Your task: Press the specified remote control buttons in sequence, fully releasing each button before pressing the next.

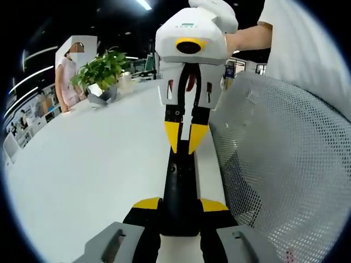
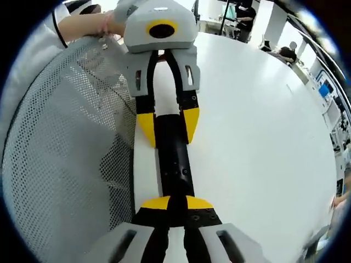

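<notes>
Both grippers, left (image 1: pixel 181 205) and right (image 2: pixel 175 204), pinching the black remote (image 1: pixel 181 186) mid-frame, steadying it above the white surface (image 1: pixel 93 175).

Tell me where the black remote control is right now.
In the left gripper view the long black remote control lies on the white table between both tongs, the left tongs gripping its near end, beside the grey mesh chair back.

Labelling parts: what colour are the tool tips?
Yellow tool tips, clearest in the right gripper view.
</notes>
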The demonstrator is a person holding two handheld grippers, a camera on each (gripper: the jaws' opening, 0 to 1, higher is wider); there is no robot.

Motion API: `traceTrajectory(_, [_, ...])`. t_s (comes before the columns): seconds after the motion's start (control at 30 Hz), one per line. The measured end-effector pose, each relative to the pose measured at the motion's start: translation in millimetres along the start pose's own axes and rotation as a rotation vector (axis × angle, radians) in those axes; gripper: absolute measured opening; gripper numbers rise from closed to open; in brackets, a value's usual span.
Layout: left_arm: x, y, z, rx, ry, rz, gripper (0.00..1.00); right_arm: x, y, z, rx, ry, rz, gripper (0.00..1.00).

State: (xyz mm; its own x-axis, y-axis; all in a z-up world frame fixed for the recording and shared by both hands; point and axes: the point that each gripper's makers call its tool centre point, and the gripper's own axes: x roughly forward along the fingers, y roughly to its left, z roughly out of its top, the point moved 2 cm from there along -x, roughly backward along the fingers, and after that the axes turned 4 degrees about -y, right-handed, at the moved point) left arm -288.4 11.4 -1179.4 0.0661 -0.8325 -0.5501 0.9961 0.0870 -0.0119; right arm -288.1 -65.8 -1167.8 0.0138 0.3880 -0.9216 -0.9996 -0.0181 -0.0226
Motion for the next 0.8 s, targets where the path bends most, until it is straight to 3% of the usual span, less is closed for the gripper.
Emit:
traceTrajectory(0.1, [0.1,0.0,0.1,0.001,-0.001,-0.001,0.25,-0.5,0.8,-0.6,0.012,-0.012,-0.007,0.05])
traceTrajectory(0.23, [0.3,0.3,0.1,-0.001,0.000,0.003,0.25,-2.6,-1.9,-1.1,0.127,-0.121,-0.010,0.04])
traceTrajectory(0.33, [0.3,0.3,0.1,0.000,-0.001,0.003,0.25,-3.7,-3.4,-3.8,0.074,-0.138,-0.018,0.00])
traceTrajectory(0.43, [0.4,0.3,0.2,0.000,-0.002,0.003,0.25,-3.8,1.7,-2.8,0.035,-0.135,0.008,0.05])
traceTrajectory(0.53, [0.4,0.4,0.3,-0.002,-0.003,0.003,0.25,-3.6,0.3,-3.3,-0.011,-0.124,-0.023,0.02])
traceTrajectory(0.8, [0.5,0.4,0.5,-0.001,-0.005,0.001,0.25,-6.7,-0.8,-9.3,-0.018,-0.115,-0.037,0.00])
